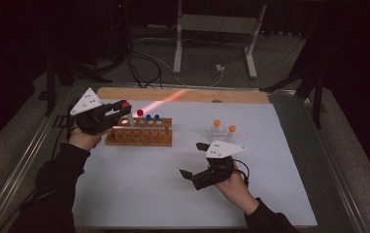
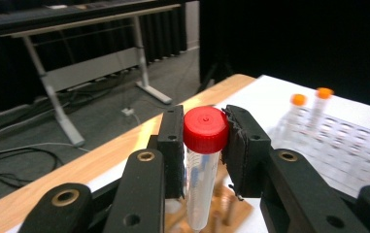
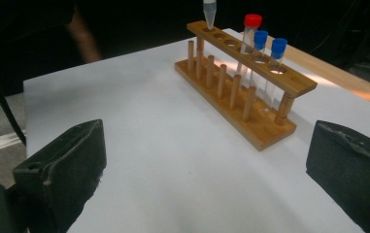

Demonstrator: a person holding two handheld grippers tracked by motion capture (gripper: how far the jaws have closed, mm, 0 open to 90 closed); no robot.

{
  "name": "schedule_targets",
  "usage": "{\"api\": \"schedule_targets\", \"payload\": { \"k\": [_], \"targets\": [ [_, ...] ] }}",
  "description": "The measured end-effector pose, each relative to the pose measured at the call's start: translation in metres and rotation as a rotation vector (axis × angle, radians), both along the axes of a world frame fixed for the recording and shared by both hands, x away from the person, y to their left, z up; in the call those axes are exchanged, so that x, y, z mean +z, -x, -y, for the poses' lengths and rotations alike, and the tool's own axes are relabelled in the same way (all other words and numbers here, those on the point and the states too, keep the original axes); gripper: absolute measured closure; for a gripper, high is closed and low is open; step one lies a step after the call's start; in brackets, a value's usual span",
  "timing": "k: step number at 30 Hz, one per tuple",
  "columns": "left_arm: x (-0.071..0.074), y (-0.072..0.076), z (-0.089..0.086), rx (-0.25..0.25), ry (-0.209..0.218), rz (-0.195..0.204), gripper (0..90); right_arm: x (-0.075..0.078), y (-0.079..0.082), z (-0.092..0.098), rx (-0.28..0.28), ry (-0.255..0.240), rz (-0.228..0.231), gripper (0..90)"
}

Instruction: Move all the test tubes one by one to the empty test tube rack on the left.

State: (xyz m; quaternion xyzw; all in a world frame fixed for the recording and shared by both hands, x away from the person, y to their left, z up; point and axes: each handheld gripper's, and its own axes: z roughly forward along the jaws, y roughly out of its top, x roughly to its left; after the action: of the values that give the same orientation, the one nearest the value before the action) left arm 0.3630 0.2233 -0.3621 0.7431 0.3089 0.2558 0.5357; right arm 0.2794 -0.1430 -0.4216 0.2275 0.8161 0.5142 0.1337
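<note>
My left gripper (image 1: 122, 108) is shut on a clear tube with a red cap (image 2: 205, 130), its pads (image 2: 175, 145) pressing just under the cap. The tube's pointed tip (image 3: 210, 12) hangs just above the end hole of the wooden rack (image 3: 241, 97). That rack (image 1: 139, 137) holds another red-capped tube (image 1: 140, 113) and two blue-capped tubes (image 3: 260, 38). My right gripper (image 1: 193, 160) hovers low over the white mat, jaws open and wide apart with nothing between them; the wooden rack lies ahead of it.
A clear plastic rack (image 1: 221, 135) with two orange-capped tubes (image 1: 216, 123) stands right of centre on the white mat (image 1: 148, 184). A wooden board (image 1: 182, 95) runs along the mat's far edge. A metal table frame (image 1: 211, 29) stands on the floor beyond.
</note>
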Motion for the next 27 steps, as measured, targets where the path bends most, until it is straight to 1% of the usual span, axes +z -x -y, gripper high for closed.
{"api": "schedule_targets", "payload": {
  "k": [4, 8, 12, 14, 15, 16, 18, 19, 21, 22, 24, 27],
  "targets": [
    [-0.005, -0.013, -0.003, 0.038, 0.007, -0.005, 71.6, 0.0, 0.0, 0.0, 0.001, 0.002, 0.002, 0.5],
    [-0.011, -0.024, -0.004, 0.059, 0.012, -0.014, 71.6, 0.0, 0.001, 0.0, -0.002, 0.005, 0.004, 0.5],
    [-0.021, -0.033, -0.002, 0.088, 0.001, -0.023, 71.6, 0.0, 0.0, 0.001, -0.003, 0.004, 0.004, 0.5],
    [-0.026, -0.036, -0.002, 0.094, 0.01, -0.029, 71.6, 0.0, 0.0, 0.001, -0.002, 0.006, 0.003, 0.5],
    [-0.029, -0.038, -0.001, 0.102, 0.007, -0.035, 71.6, 0.0, 0.001, 0.001, -0.002, 0.008, 0.005, 0.5],
    [-0.031, -0.04, 0.0, 0.109, 0.003, -0.037, 71.6, 0.0, 0.0, 0.001, -0.001, 0.008, 0.006, 0.5],
    [-0.037, -0.043, 0.0, 0.11, 0.012, -0.05, 71.6, 0.0, 0.0, 0.002, -0.003, 0.008, 0.009, 0.6],
    [-0.039, -0.044, 0.001, 0.118, -0.002, -0.049, 71.6, 0.0, 0.0, 0.002, -0.002, 0.007, 0.006, 0.5],
    [-0.045, -0.046, 0.001, 0.124, 0.009, -0.063, 71.6, -0.001, 0.0, 0.002, -0.004, 0.006, 0.002, 0.6],
    [-0.048, -0.047, 0.002, 0.128, 0.007, -0.065, 71.6, -0.001, -0.001, 0.003, -0.002, 0.005, 0.001, 0.6],
    [-0.053, -0.049, 0.002, 0.133, 0.007, -0.081, 71.6, -0.001, -0.001, 0.003, -0.004, 0.005, -0.001, 0.6],
    [-0.06, -0.049, 0.004, 0.133, 0.001, -0.093, 71.6, -0.002, -0.001, 0.003, -0.001, 0.006, -0.003, 0.6]
  ]
}}
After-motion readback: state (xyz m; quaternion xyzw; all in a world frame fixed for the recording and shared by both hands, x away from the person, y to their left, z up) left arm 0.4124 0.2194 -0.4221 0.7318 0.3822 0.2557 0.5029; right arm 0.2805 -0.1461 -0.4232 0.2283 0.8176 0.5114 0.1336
